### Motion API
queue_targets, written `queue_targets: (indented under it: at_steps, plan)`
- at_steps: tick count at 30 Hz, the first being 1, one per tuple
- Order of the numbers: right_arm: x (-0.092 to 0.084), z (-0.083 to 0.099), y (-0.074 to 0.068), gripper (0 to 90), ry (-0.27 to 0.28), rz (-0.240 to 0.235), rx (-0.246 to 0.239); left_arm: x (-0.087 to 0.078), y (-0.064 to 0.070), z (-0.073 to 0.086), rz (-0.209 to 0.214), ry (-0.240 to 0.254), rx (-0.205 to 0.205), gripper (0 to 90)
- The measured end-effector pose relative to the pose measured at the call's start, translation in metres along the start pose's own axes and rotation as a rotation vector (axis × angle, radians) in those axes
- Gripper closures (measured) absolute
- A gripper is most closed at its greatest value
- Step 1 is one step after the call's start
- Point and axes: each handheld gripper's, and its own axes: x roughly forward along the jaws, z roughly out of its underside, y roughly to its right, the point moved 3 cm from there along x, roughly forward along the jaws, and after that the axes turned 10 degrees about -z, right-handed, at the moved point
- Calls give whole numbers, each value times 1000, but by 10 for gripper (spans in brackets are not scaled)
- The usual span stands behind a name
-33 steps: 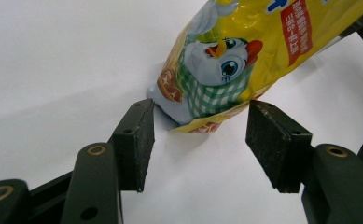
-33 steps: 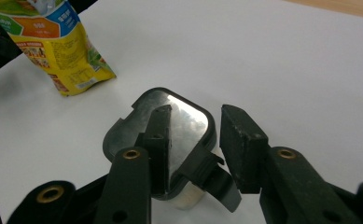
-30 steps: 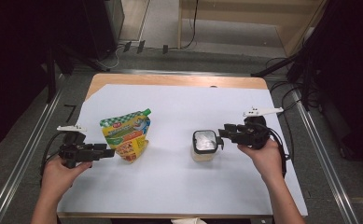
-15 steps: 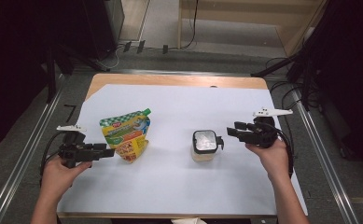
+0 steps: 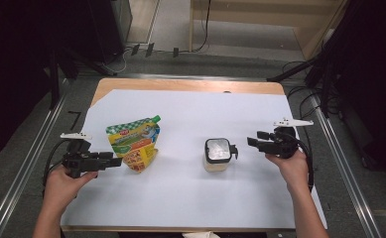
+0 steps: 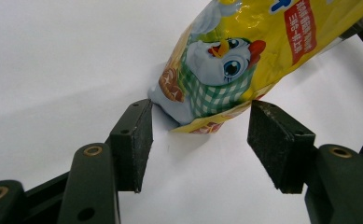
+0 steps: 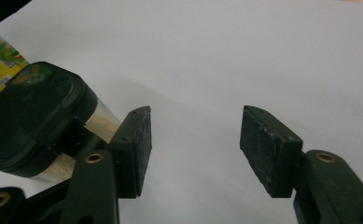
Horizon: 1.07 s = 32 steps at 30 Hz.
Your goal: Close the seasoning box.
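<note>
Item one: a yellow spouted food pouch with a green cap and a cartoon chicken print is laid flat on the white sheet covering the table, at its left half. The left gripper is held level just beside the pouch's lower end. In the left gripper view, the pouch's bottom corner is seen just ahead of the parted jaws and touched by neither pad; nothing is gripped.

Item two: a small square container with a black clip-lock lid is stood upright right of centre, well apart from the pouch. The right gripper is held near its right side, apart from it. Its jaws have just been opening and are seen spread, with only bare sheet between them. In the right gripper view the container is placed outside the left-hand jaw, partly hidden behind it.
</note>
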Motion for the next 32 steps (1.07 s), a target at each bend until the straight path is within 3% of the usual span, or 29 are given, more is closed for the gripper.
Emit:
queue_targets:
  at_steps: [3,5,11,32]
  plan:
    - [2,3,4,441,-12,8,2,0,-1,0,-3,2,-5,408]
    - [5,6,7,439,-19,51,9,0,-1,0,-4,2,-6,406]
    - [7,8,9,399,-26,55,22,0,-2,0,4,0,-6,402]
    - [14,10,7,354,-42,68,-3,1,-2,0,12,-4,-7,392]
